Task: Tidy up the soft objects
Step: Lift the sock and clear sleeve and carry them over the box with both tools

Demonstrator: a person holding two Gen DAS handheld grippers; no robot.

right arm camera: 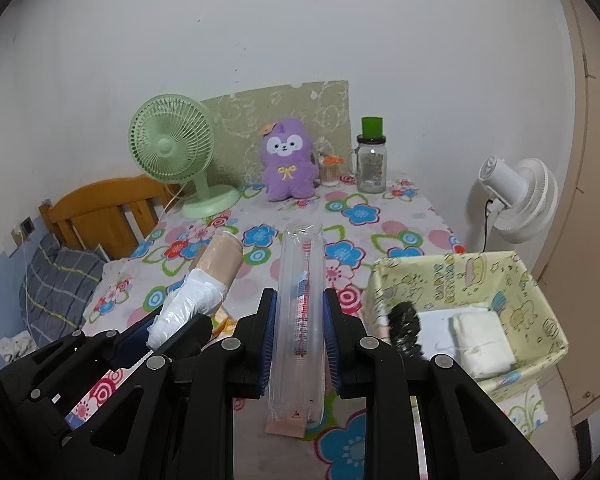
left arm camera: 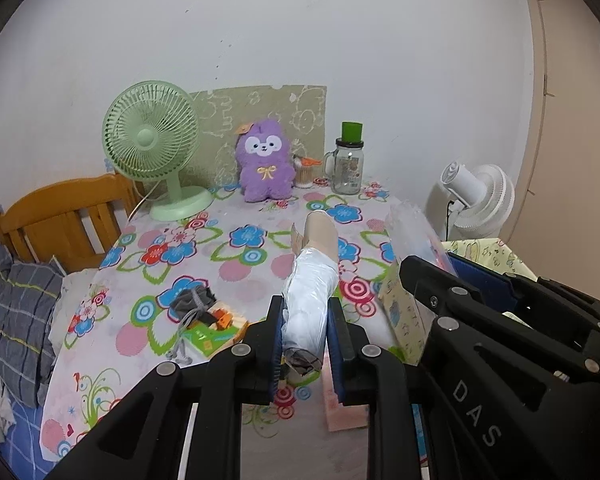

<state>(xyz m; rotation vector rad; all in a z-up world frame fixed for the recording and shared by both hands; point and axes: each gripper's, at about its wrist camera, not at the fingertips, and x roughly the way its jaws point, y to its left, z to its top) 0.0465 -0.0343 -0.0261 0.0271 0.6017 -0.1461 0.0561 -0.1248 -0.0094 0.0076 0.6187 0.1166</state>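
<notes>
Bedroom: wooden headboard (left arm camera: 60,216), pillow (left arm camera: 16,320).

wrist views: angled down, close | shared: purple plush (left arm camera: 263,162), table

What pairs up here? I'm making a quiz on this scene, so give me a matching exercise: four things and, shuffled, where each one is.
Things:
1. beige roll
2. clear packet
3. purple plush
4. white cloth

Places:
A. in the yellow basket
B. between the left gripper fingers
C. at the back of the table, against the wall
D. between the right gripper fingers

Pairs: 1-B, 2-D, 3-C, 4-A
</notes>
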